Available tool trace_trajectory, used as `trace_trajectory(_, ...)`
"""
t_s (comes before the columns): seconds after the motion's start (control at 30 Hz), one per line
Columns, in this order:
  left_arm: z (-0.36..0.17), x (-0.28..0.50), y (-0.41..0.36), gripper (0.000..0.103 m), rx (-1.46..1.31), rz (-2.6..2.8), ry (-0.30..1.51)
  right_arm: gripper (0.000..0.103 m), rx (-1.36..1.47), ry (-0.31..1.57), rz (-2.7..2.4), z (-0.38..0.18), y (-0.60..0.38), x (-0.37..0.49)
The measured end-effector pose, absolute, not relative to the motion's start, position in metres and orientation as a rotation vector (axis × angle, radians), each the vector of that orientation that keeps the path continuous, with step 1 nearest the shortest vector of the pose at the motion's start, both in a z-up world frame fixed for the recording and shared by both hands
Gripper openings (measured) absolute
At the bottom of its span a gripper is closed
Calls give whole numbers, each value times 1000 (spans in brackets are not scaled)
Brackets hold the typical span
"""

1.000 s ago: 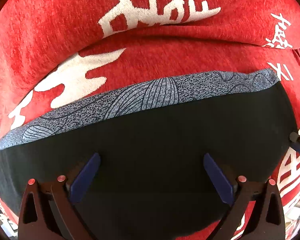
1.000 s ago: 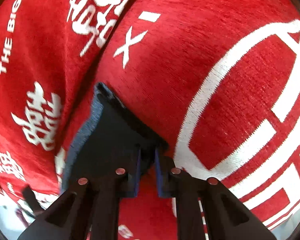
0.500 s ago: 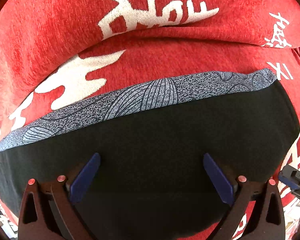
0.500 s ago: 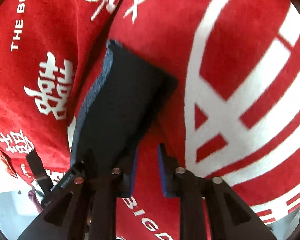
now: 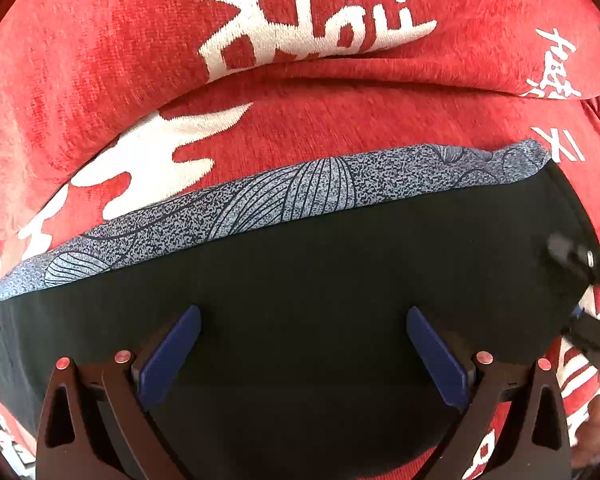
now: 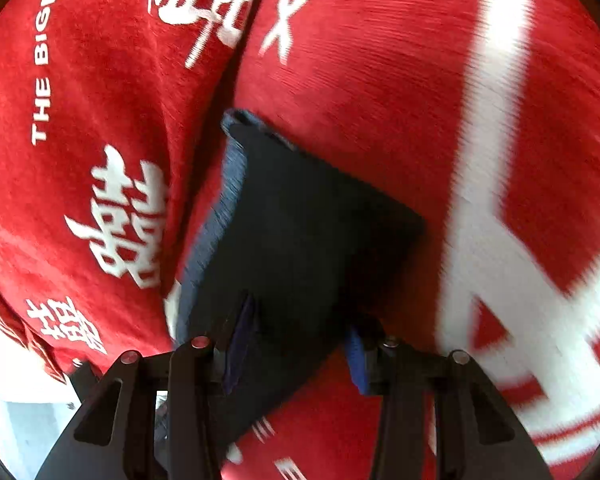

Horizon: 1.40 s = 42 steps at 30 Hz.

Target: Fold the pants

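The folded black pants [image 5: 320, 288] lie flat on a red blanket, with a grey patterned band [image 5: 284, 196] along their far edge. My left gripper [image 5: 300, 344] is open wide, hovering just over the black cloth and holding nothing. In the right wrist view the same pants [image 6: 300, 232] show as a dark folded slab with the grey-blue band [image 6: 216, 228] on their left side. My right gripper [image 6: 300, 344] is open over the pants' near end, its jaws apart on either side of the cloth. The right gripper also shows, blurred, at the right edge of the left wrist view [image 5: 580, 276].
A red blanket with white characters and lettering [image 5: 300, 20] covers the whole surface, with a raised fold [image 5: 380, 76] behind the pants. A pale floor patch [image 6: 24, 432] shows at the lower left of the right wrist view.
My right gripper has let go of the pants' corner, opened wide and swung back over the pants' near end. The left gripper and the pants have stayed still.
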<state>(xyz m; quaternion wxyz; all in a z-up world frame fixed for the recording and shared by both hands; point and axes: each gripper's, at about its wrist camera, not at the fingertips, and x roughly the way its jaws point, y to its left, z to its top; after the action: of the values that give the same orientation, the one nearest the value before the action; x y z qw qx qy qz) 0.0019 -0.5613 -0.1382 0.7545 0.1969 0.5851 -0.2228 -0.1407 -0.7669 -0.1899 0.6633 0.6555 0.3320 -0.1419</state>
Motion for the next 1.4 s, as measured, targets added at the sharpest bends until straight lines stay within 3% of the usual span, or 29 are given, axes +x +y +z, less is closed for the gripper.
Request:
trace_trajectory(0.07,-137,1,-560,103,430,-484,1279,48,1492,724,-316,-188,-774,-125)
trace_trajectory(0.1,-137,4,-560,103,435,-473,1283,39,1494,726,-317,-188,-777,-119)
trace_trajectory(0.13,-133,7,-559,103,443,-431,1270,17,1497,737,-328,-187,-779,-115)
trace_trajectory(0.17,-123,12,-557,103,438,-374,1217,14,1501,751,-336,-185,-781,-111)
trace_trajectory(0.27,-113,32,-554,103,390,-320,1174,14,1450,734,-308,-166,-780,-110)
trace_trajectory(0.4,-141,56,-555,103,394,-275,1291,14,1371,714,-246,-134,-774,-111)
trace_trajectory(0.6,-137,31,-565,103,549,-320,1125,14,1256,692,-179,-87,-758,-96)
trace_trajectory(0.83,-138,38,-550,103,464,-383,1157,14,1083,726,-110,-40,-717,-65)
trace_trajectory(0.93,-131,55,-525,103,348,-406,1234,14,981,755,-116,-20,-695,-53)
trace_trajectory(1.17,-87,84,-427,103,259,-374,1200,14,633,862,-135,19,-613,-8)
trace_trajectory(1.4,-78,103,-313,103,267,-268,1244,21,409,986,-71,-6,-480,56)
